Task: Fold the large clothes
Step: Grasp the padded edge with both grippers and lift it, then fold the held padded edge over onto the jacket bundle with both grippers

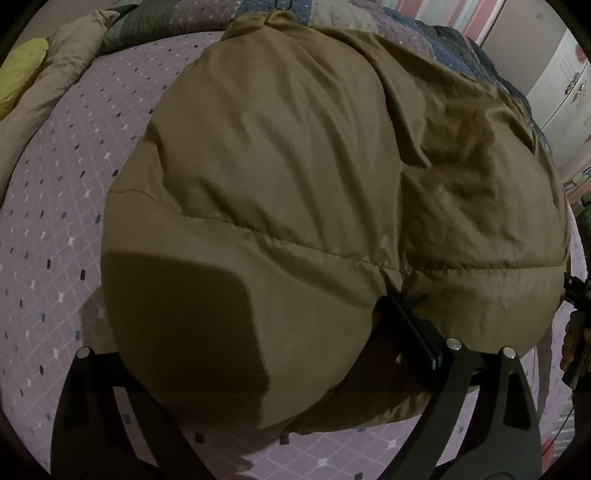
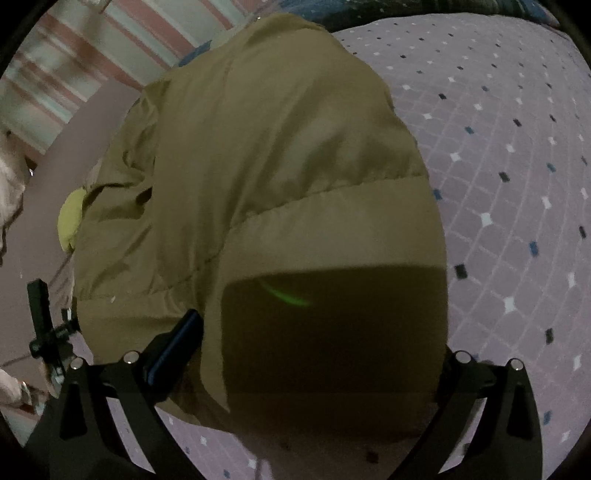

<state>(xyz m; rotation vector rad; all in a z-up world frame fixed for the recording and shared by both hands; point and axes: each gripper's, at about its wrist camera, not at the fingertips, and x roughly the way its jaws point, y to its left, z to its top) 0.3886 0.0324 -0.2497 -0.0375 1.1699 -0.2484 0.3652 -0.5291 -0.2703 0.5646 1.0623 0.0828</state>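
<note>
Between the spread fingers of each gripper, the padded olive-brown jacket (image 1: 295, 206) lies bunched on the lilac patterned bedsheet (image 1: 55, 236), its near hem clamped by the left gripper (image 1: 266, 354) and the right gripper (image 2: 314, 354).

A big bed fills both views. Its purple sheet (image 1: 55, 229) has thin white lines that make squares, with little white and dark blue dots. At the top of the left view lies a patchwork quilt (image 1: 207, 14). In the upper left are a tan pillow (image 1: 62, 70) and a yellow pillow (image 1: 22, 70). At the right edge stands a white cupboard (image 1: 565, 85). In the upper left of the right view, the wall (image 2: 74, 62) has pink and pale stripes. The light is dim.
</note>
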